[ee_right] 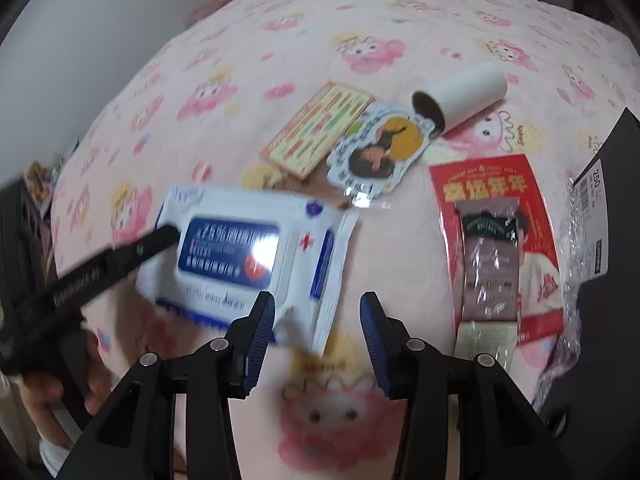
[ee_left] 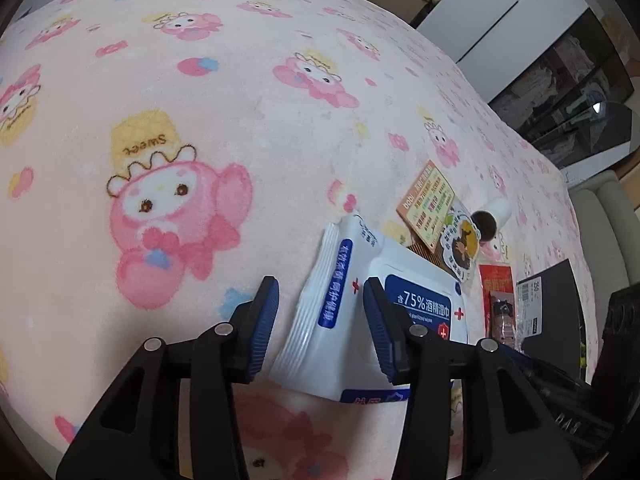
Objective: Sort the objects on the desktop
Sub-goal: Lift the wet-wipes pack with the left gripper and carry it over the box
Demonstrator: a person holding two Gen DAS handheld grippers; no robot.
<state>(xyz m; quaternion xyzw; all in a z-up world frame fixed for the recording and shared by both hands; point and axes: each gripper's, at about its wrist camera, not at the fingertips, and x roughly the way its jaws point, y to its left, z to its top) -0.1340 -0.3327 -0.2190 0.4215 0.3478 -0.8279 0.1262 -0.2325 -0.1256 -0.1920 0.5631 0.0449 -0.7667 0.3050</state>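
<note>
On a pink cartoon blanket (ee_left: 200,80), the left gripper (ee_left: 320,320) stands released astride the wipes pack (ee_left: 336,312); the right gripper (ee_right: 318,328) gapes empty over its corner (pads clear). Closing on the crimped edge could let the floppy pack slip.

R gripper (ee_right: 318,316) jaws apart over wipes pack (ee_right: 248,248) corner.

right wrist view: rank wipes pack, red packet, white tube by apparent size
1. wipes pack, though it lies nearest the camera
2. red packet, close behind, so this order is unsure
3. white tube, clearly smallest, also farthest
</note>
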